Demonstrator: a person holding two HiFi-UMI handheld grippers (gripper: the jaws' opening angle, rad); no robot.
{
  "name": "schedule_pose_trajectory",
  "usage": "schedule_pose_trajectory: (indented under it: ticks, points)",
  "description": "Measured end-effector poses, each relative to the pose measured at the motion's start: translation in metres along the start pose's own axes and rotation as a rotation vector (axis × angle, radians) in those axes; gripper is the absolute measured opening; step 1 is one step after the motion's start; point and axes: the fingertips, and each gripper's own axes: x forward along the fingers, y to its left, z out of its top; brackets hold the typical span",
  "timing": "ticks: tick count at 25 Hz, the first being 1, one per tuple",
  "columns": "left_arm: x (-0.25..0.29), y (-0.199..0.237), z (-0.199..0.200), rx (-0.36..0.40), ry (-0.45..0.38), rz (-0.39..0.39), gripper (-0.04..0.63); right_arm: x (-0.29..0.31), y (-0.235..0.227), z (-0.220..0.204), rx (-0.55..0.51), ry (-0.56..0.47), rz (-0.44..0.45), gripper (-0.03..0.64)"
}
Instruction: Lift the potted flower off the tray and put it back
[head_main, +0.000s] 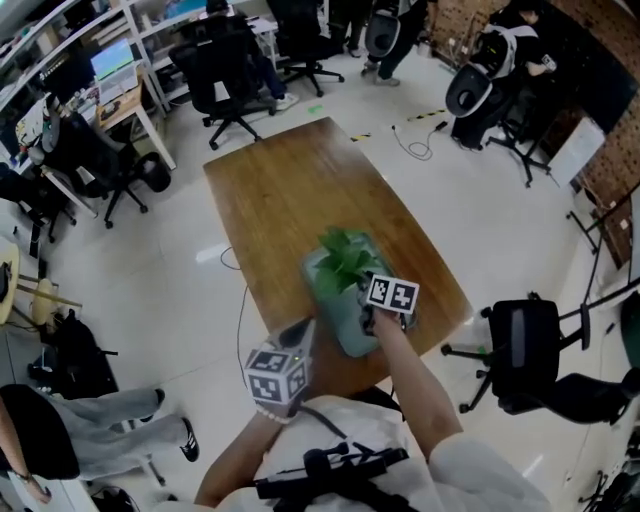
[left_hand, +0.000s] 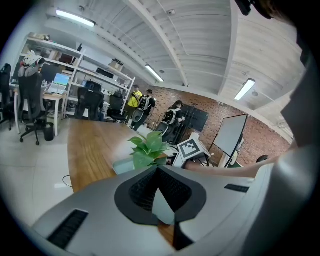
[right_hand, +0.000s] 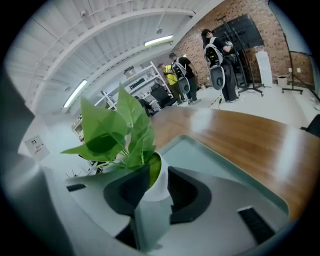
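Note:
The potted flower (head_main: 345, 262), green leaves in a white pot (right_hand: 161, 189), stands at the near end of a pale green tray (head_main: 352, 342) on the wooden table (head_main: 290, 190). My right gripper (head_main: 367, 318) reaches it from the near side. In the right gripper view its jaws (right_hand: 157, 176) sit on either side of the pot, pads against the white wall. Whether the pot is off the tray (right_hand: 220, 160) I cannot tell. My left gripper (head_main: 298, 330) hovers left of the tray by the table's near edge, its jaws (left_hand: 159, 172) shut with nothing between them.
A black office chair (head_main: 525, 350) stands right of the table's near corner. More chairs (head_main: 225, 85) and desks with monitors (head_main: 115, 60) fill the far left. A person's legs (head_main: 120, 420) lie on the floor at lower left. People stand at the far end (right_hand: 217, 50).

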Motion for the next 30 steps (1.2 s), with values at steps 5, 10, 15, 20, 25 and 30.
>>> schedule_pose_trajectory:
  ticks: [5, 10, 15, 20, 25, 30]
  points:
    - [-0.007, 0.013, -0.001, -0.020, -0.010, 0.041, -0.006, 0.014, -0.001, 0.000, 0.012, 0.009, -0.005, 0.139]
    - [-0.010, 0.016, -0.004, -0.033, -0.017, 0.071, -0.006, 0.016, -0.005, 0.001, 0.025, 0.011, -0.003, 0.094]
    - [-0.016, 0.027, -0.002, -0.045, -0.024, 0.087, -0.006, 0.017, 0.007, 0.005, 0.013, 0.004, 0.003, 0.066]
    - [-0.023, 0.033, -0.005, -0.059, -0.027, 0.098, -0.006, 0.012, 0.033, 0.007, -0.003, -0.004, 0.053, 0.061]
    - [-0.028, 0.041, -0.005, -0.075, -0.031, 0.114, -0.006, 0.007, 0.066, 0.002, 0.048, 0.016, 0.140, 0.061]
    - [-0.039, 0.048, -0.006, -0.086, -0.038, 0.129, -0.006, 0.010, 0.105, -0.020, 0.076, 0.067, 0.215, 0.061]
